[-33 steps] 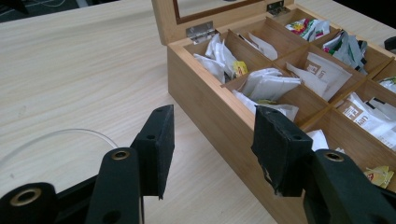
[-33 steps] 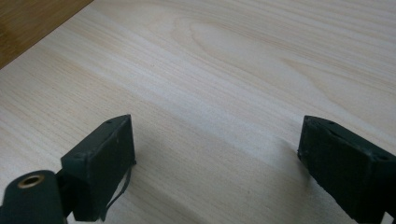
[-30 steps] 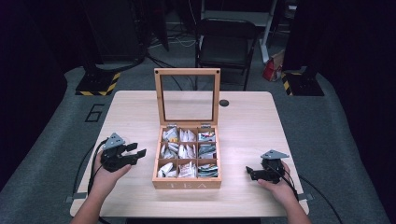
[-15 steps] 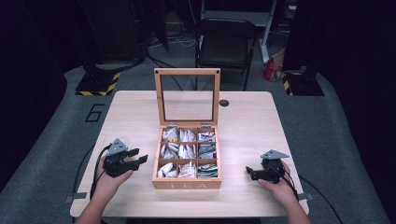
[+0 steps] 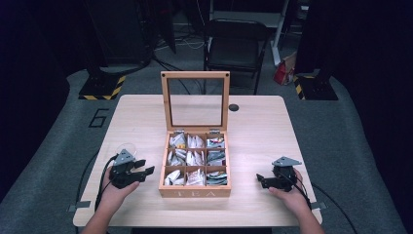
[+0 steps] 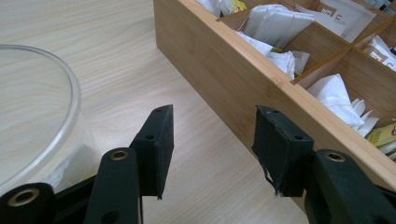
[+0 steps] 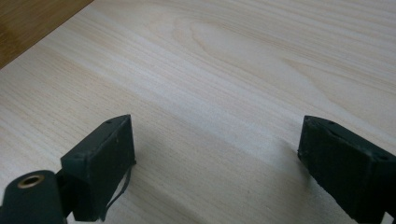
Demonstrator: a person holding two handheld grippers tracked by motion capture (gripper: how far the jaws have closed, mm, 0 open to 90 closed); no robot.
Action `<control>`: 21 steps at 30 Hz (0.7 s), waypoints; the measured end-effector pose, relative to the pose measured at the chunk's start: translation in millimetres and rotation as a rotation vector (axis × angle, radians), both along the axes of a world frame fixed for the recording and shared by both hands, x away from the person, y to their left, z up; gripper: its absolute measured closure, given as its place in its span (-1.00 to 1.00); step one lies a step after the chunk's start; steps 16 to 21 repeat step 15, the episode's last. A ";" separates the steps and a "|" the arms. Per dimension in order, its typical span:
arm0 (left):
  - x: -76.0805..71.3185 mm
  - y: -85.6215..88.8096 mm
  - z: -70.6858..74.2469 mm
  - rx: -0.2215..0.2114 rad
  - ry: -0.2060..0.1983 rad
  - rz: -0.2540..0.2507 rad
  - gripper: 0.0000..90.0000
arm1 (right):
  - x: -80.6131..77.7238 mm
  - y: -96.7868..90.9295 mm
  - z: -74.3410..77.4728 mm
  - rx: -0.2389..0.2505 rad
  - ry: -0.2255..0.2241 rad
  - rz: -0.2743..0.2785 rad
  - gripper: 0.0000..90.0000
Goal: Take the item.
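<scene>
Three views, taken in turn.

High view, table: pale wooden table [image 5: 253, 122] across the middle of the frame, dark floor around it.
High view, box: open bamboo tea box with a glass-paned lid [image 5: 195, 165] at centre frame, lid upright at the back, nine compartments packed with white and coloured tea sachets [image 5: 195, 157].
High view, left gripper: black two-jaw left gripper [image 5: 144, 171] at lower left, held in the left hand [image 5: 115, 190], jaws parted and empty, pointing toward the box's left wall, just beside it.
High view, right gripper: black two-jaw right gripper [image 5: 259, 180] at lower right, held in the right hand [image 5: 287, 194], jaws parted and empty, well apart from the box.
High view, background: black folding chair [image 5: 234, 44] at top centre behind the table.

Left gripper view, jaws: spread moderately, nothing between them but bare tabletop.
Left gripper view, box: bamboo side wall running from top centre to lower right, close to the right-hand jaw; contact cannot be told.
Left gripper view, glass: clear round rim [image 6: 56, 107] at left edge; kind of vessel cannot be told.

Right gripper view, jaws: spread wide, empty, low over the pale wood.
Right gripper view, upper left corner: darker brown wood.
</scene>
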State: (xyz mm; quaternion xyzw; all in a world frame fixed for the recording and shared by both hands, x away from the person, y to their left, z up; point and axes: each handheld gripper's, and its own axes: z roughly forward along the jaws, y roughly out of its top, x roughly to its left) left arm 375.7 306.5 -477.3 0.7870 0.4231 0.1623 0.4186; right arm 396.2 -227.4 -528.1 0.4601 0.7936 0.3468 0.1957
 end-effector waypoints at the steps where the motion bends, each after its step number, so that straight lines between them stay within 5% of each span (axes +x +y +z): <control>1: 0.2 -0.5 -0.8 0.001 -0.001 -0.001 0.07 | 0.0 0.0 0.0 0.000 0.000 0.000 -0.77; 21: 2.0 -1.4 -2.9 0.024 0.010 -0.019 0.04 | 0.0 0.0 0.0 0.000 0.000 0.000 -0.77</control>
